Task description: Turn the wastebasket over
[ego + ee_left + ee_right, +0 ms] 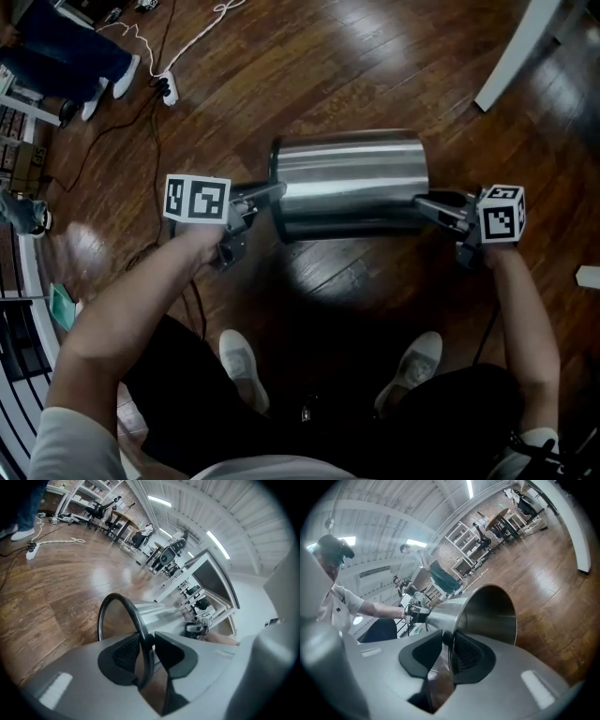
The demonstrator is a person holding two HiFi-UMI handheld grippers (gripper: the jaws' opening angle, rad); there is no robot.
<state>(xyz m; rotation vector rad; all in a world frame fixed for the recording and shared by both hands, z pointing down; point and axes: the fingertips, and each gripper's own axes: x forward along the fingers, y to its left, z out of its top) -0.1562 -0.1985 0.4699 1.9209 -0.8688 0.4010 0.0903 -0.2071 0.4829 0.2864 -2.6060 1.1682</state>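
Just beyond the person's white shoes, the steel wastebasket lies on its side over the middle of the wooden floor. The left gripper is clamped on its black end ring. The right gripper has its jaws slightly apart, with the open rim between them. A power strip lies toward the far left corner.

Wastebasket: one
Grippers: two, left gripper and right gripper
Marker cubes: two
Bare forearms: two
Wearer's shoes: two
Power strip: one
White cord: one
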